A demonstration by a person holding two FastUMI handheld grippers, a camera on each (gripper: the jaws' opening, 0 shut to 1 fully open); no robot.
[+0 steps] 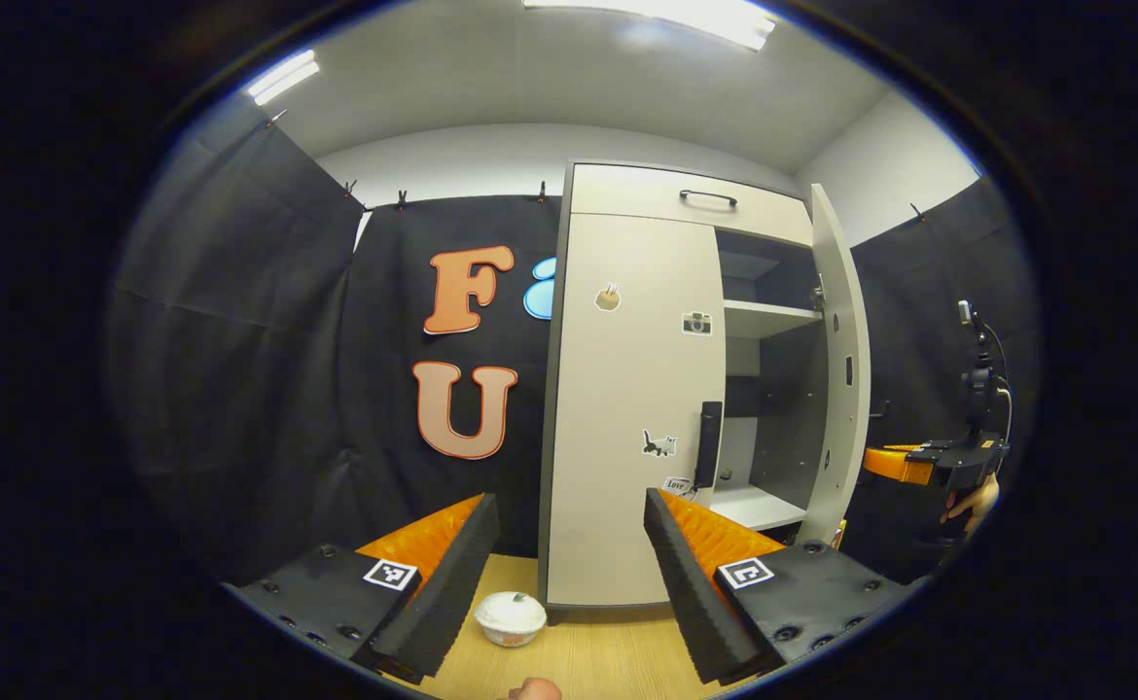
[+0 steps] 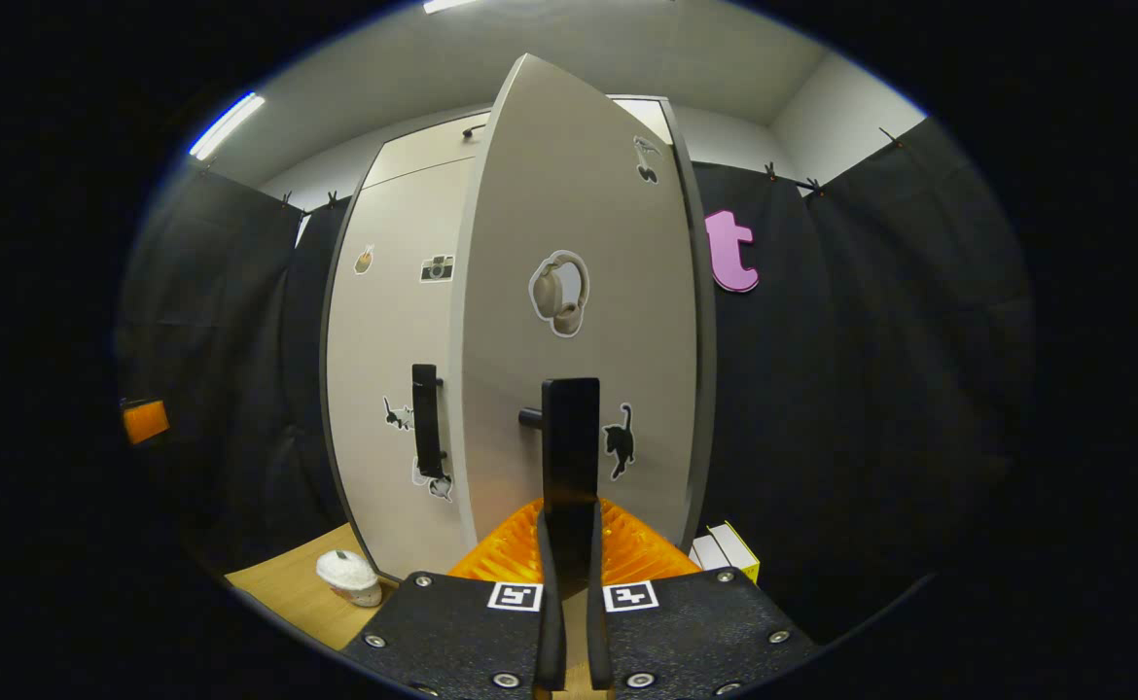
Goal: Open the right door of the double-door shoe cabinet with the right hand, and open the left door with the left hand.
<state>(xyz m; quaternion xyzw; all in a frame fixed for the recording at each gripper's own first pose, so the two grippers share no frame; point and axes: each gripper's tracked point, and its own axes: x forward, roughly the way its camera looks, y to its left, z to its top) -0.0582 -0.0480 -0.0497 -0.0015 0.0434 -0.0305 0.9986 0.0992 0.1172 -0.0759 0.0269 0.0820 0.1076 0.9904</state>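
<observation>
The pale shoe cabinet (image 1: 686, 199) stands ahead in the left gripper view. Its left door (image 1: 627, 408) is closed, with a black vertical handle (image 1: 708, 445) at its right edge. My left gripper (image 1: 569, 544) is open, a short way in front of that door and touching nothing. The right door (image 2: 579, 292) is swung well open, showing shelves (image 1: 768, 316) inside. My right gripper (image 2: 570, 559) is shut on the right door's black handle (image 2: 569, 437). From the left gripper view, the right gripper (image 1: 929, 462) and the hand holding it (image 1: 977, 501) sit beside the open door (image 1: 841, 369).
A white lidded cup (image 1: 511, 617) sits on the wooden floor (image 1: 588, 661) just left of the cabinet's front corner. A small white and yellow box (image 2: 725, 549) lies low behind the open door. Black cloth walls close in on both sides.
</observation>
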